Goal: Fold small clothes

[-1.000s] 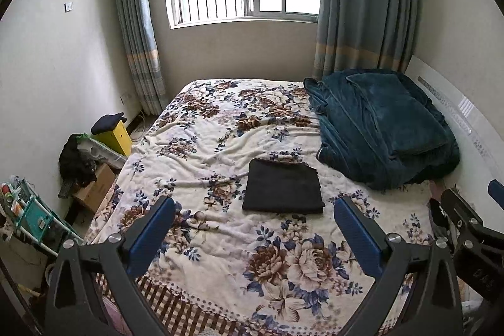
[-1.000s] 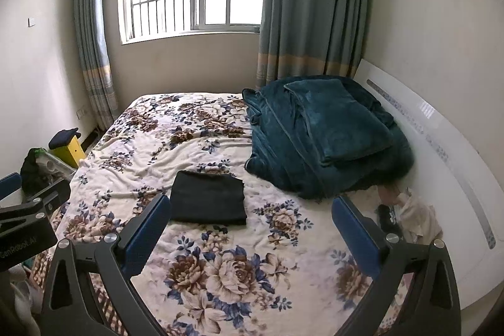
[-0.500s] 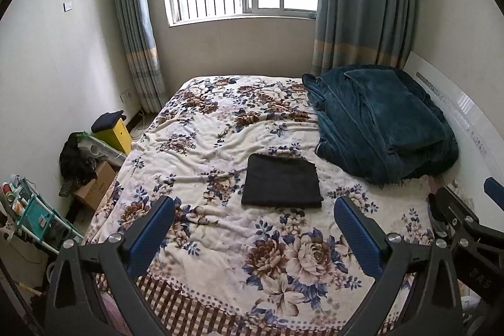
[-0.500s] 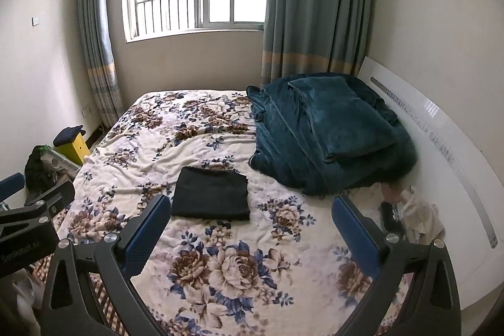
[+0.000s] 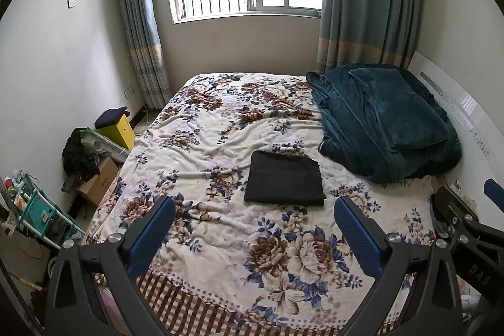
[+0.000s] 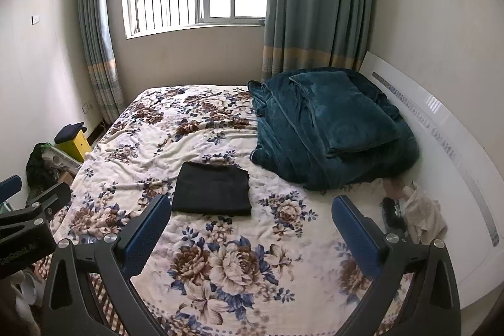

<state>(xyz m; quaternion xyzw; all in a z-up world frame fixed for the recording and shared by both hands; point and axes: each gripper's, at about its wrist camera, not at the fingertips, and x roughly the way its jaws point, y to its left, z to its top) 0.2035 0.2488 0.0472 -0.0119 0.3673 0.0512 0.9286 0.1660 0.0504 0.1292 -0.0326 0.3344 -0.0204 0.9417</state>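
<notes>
A black garment [image 5: 285, 180], folded into a neat rectangle, lies flat in the middle of the floral bedspread [image 5: 220, 128]; it also shows in the right wrist view [image 6: 211, 189]. My left gripper [image 5: 253, 216] is open and empty, held back over the near edge of the bed, well short of the garment. My right gripper [image 6: 251, 214] is open and empty too, at about the same distance, with the garment ahead and to its left. Each gripper shows at the edge of the other's view.
A heap of dark teal blankets [image 5: 384, 118] fills the far right of the bed by the white headboard [image 6: 441, 128]. Crumpled light cloth and a dark item [image 6: 412, 210] lie by the headboard. Boxes, a yellow stool [image 5: 118, 128] and a teal rack [image 5: 34, 210] crowd the floor on the left.
Both grippers have drawn back and risen a little, so the bed and garment look slightly farther off. The folded garment has not moved. Both grippers stay open.
</notes>
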